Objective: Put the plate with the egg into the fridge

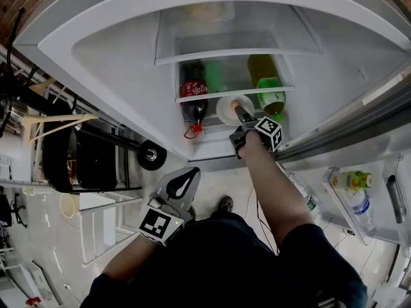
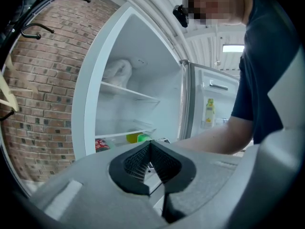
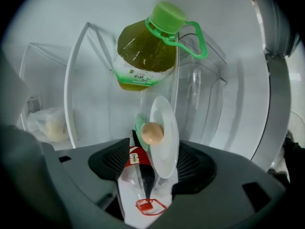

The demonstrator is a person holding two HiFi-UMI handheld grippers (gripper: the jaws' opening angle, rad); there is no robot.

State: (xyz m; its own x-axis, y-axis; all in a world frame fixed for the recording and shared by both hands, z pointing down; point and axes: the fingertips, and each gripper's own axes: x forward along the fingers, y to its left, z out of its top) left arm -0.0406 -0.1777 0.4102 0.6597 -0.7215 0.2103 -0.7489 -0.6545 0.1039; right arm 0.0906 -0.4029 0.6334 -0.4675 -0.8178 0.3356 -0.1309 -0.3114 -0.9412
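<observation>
The white plate [image 1: 226, 111] with a tan egg [image 1: 239, 102] on it rests on the lower fridge shelf [image 1: 192, 95], between a cola bottle and a green tea bottle. My right gripper [image 1: 241, 116] reaches into the fridge at the plate's near rim. In the right gripper view the plate [image 3: 165, 142] and egg [image 3: 152, 133] show edge-on between the jaws of the right gripper [image 3: 152, 165], which stand wide open with the pads not pressing on it. My left gripper [image 1: 191, 172] hangs outside, low in front of the fridge, shut and empty [image 2: 150, 144].
A cola bottle [image 1: 194, 100] lies left of the plate and a green tea bottle [image 1: 268, 87] right of it. An upper shelf [image 1: 237, 51] sits above. The open fridge door [image 1: 359, 191] at the right holds bottles. A black rack [image 1: 70, 159] stands at the left.
</observation>
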